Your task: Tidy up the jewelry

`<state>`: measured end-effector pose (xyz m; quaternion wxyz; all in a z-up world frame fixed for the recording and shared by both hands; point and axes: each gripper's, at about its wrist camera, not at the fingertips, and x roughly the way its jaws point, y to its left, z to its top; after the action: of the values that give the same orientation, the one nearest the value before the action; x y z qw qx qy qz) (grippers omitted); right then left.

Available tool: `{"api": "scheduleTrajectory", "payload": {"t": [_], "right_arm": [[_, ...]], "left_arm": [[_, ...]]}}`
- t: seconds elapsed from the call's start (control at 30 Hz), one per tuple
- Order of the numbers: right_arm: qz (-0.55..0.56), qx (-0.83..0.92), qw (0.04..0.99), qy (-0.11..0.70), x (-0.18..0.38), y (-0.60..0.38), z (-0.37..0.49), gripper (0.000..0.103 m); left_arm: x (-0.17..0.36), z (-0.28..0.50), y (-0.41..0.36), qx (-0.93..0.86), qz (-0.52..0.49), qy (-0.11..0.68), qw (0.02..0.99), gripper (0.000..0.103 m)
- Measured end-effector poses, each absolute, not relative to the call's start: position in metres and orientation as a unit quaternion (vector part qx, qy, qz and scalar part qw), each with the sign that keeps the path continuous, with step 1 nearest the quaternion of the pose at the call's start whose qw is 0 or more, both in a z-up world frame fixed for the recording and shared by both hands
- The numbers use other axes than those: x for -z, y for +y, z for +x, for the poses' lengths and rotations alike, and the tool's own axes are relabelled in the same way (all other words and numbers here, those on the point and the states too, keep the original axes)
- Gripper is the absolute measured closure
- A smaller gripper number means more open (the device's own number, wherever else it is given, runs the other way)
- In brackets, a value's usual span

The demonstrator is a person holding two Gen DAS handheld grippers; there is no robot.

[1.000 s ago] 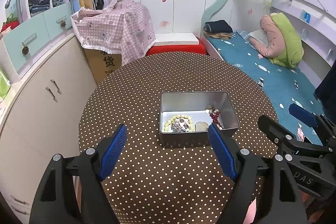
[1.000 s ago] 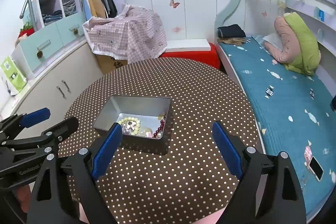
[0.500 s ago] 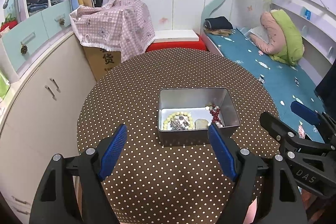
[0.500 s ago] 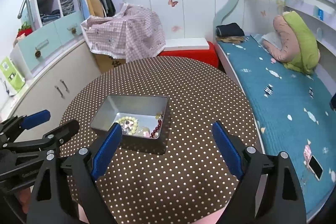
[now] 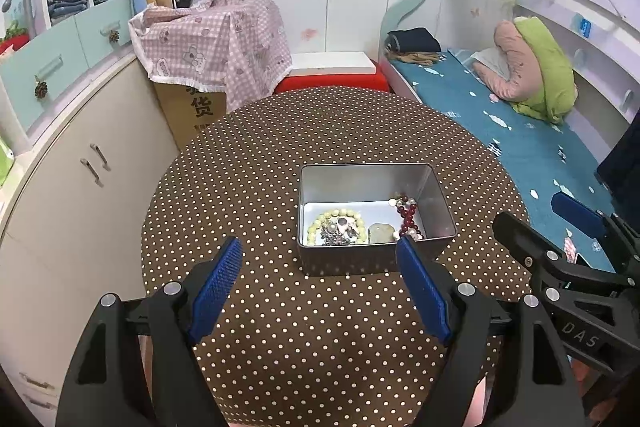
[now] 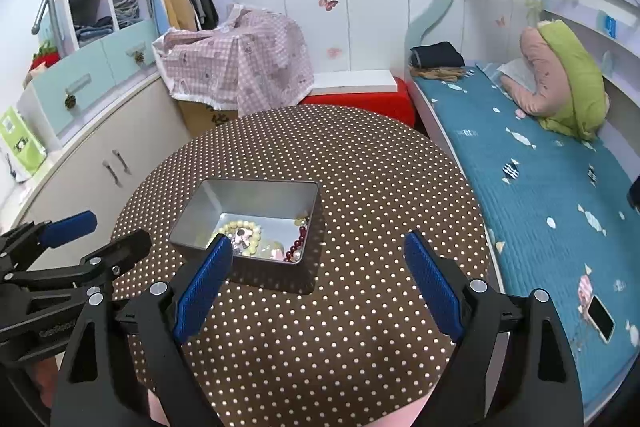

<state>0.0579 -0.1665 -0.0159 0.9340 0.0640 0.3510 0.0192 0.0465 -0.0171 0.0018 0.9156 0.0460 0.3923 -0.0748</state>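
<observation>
An open silver metal tin (image 5: 436,199) (image 6: 200,203) stands on the round brown polka-dot table (image 5: 256,167) (image 6: 380,187). Inside lie a pale green bead bracelet (image 5: 320,219) (image 6: 236,225), a dark red bead string (image 5: 408,213) (image 6: 298,245), small silvery pieces (image 5: 340,233) and a dull stone (image 5: 380,231). My left gripper (image 5: 320,247) is open and empty, just in front of the tin. My right gripper (image 6: 318,243) is open and empty, to the right and front of the tin. Each gripper also shows at the edge of the other's view.
Cream cabinets (image 5: 68,179) curve along the table's left. A cardboard box under a pink checked cloth (image 5: 212,39) and a red stool (image 5: 332,83) stand behind the table. A bed with a blue cover (image 6: 540,167) runs along the right; a phone (image 6: 600,319) lies on it.
Both grippers have drawn back and up slightly from the tin; the tin and jewelry have not moved. Both stay open.
</observation>
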Motion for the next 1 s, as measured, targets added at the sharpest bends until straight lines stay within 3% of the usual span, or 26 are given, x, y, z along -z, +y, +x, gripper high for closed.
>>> {"api": "scheduleTrajectory", "payload": {"t": [1.0], "right_arm": [[0.061,-0.018,0.932,0.357,0.0202,-0.1655,0.0618,0.018]], "left_arm": [[0.0022,0.0547,-0.0118,0.075,0.039,0.402,0.912,0.026]]}}
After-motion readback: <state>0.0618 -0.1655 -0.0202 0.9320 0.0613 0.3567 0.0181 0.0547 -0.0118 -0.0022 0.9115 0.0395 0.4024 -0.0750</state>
